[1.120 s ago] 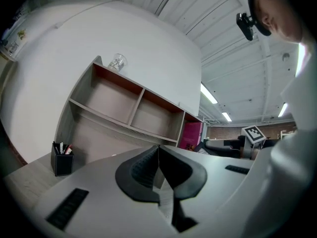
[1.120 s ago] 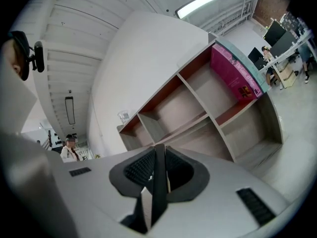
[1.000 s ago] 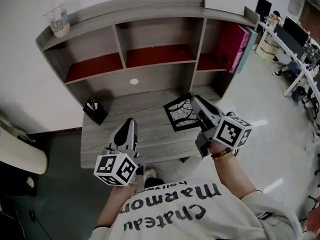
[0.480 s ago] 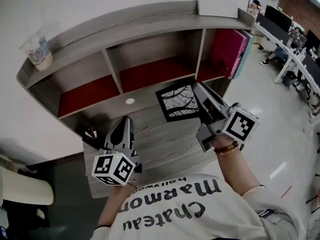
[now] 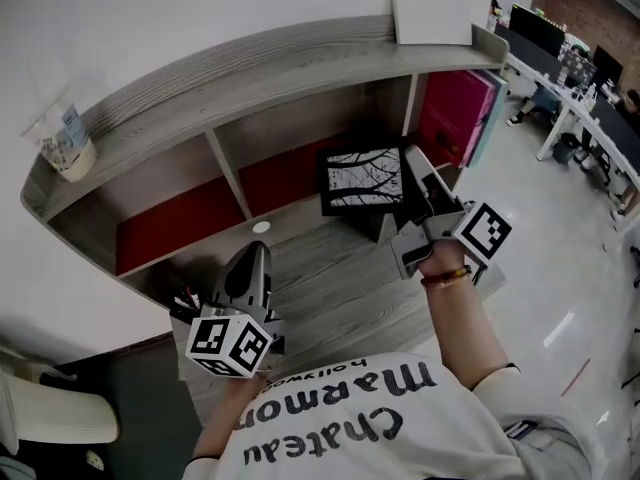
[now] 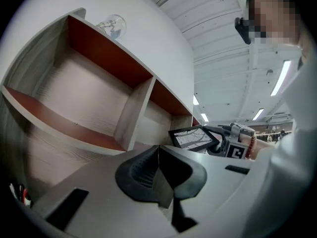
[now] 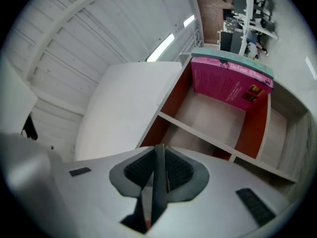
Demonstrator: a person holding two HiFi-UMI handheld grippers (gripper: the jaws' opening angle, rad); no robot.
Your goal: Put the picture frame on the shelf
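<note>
The black picture frame, with a branch drawing in it, is held up in front of the right part of the middle shelf compartment; whether it touches the shelf I cannot tell. My right gripper is shut on the frame's right edge. In the right gripper view that edge shows as a thin dark strip between the closed jaws of the gripper. My left gripper hovers low over the desk, shut and holding nothing. The left gripper view shows its jaws closed, with the frame off to the right.
A pink book leans in the right compartment and shows again as the book. A plastic cup and a white board sit on the shelf top. A pen holder stands at the desk's left.
The right gripper has lifted the frame off the desk and carried it up and back to the middle compartment. The left gripper has stayed low over the desk.
</note>
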